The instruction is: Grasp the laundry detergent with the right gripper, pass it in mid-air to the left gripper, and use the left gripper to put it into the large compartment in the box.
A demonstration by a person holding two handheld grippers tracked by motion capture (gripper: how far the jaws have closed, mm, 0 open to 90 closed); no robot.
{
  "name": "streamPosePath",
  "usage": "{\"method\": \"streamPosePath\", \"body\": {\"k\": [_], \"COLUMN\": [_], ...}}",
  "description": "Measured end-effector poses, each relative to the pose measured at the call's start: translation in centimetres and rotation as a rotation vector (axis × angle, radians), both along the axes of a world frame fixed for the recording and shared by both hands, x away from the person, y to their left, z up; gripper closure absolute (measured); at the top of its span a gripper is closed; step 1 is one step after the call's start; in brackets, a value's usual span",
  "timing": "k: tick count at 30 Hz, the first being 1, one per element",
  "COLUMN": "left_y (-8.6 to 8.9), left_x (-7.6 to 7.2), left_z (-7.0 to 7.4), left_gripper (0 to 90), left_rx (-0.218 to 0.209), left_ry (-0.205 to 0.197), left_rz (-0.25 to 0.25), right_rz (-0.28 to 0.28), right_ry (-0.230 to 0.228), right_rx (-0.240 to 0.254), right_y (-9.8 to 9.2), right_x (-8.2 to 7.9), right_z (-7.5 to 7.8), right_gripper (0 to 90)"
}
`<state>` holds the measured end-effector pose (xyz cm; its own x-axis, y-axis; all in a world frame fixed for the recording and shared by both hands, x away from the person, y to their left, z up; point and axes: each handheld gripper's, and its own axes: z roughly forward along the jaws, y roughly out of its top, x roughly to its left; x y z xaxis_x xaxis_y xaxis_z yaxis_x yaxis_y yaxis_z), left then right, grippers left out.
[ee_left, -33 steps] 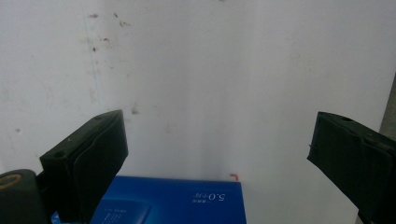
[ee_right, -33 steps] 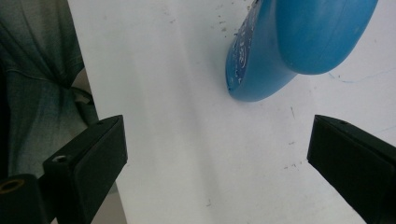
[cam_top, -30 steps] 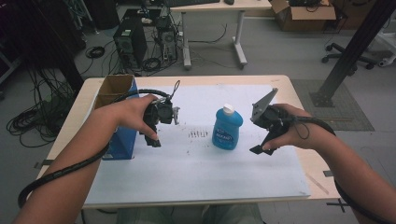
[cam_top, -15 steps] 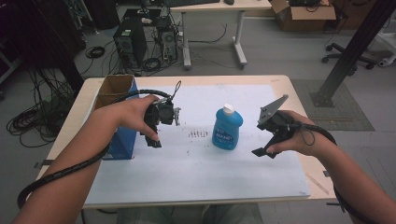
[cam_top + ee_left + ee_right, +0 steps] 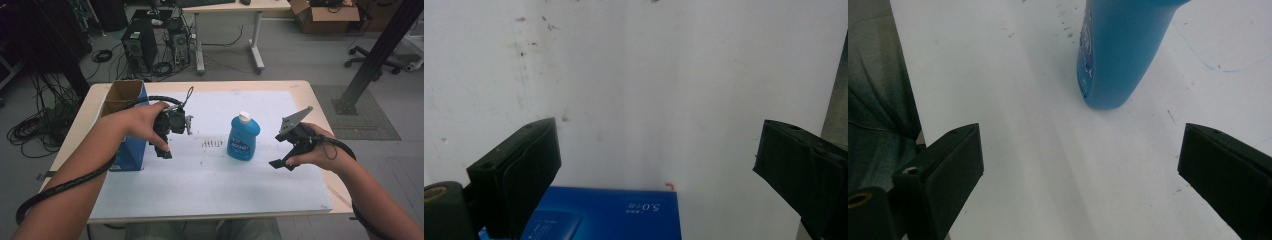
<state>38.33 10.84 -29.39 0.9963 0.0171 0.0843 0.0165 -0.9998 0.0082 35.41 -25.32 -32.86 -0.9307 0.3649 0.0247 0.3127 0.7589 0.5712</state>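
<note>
1. The table has a pale wooden rim and a white sheet, smooth but scuffed with dark specks.
2. The bottle is glossy blue plastic, rounded, with a white cap; it stands upright mid-table.
3. An open blue box stands at the table's left.
4. The left gripper points downward just beside the box, jaws wide, gripping nothing.
5. The right gripper hangs tilted, near the bottle's right, jaws wide.
</note>
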Motion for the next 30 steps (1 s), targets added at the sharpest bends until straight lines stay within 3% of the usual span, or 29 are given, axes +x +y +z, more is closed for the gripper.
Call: {"method": "streamPosePath", "body": {"k": [7, 19, 30], "left_y": [0.1, 0.0, -0.2], "left_x": [-0.1, -0.3, -0.9], "left_z": [0.1, 0.2, 0.5], "left_gripper": [5.0, 4.9, 4.7], "left_rx": [0.001, -0.006, 0.003], "left_ry": [0.002, 0.006, 0.012], "left_rz": [-0.003, -0.008, -0.025], "right_rz": [-0.045, -0.078, -0.095], "right_ry": [0.002, 0.006, -0.040], "right_rx": [0.078, 0.160, 0.247], "right_y": [-0.9, -1.4, -1.3], "right_x": [0.5, 1.1, 1.7], "right_z": [-1.3, -3.0, -4.3], "right_gripper": [4.1, 3.6, 3.1]}}
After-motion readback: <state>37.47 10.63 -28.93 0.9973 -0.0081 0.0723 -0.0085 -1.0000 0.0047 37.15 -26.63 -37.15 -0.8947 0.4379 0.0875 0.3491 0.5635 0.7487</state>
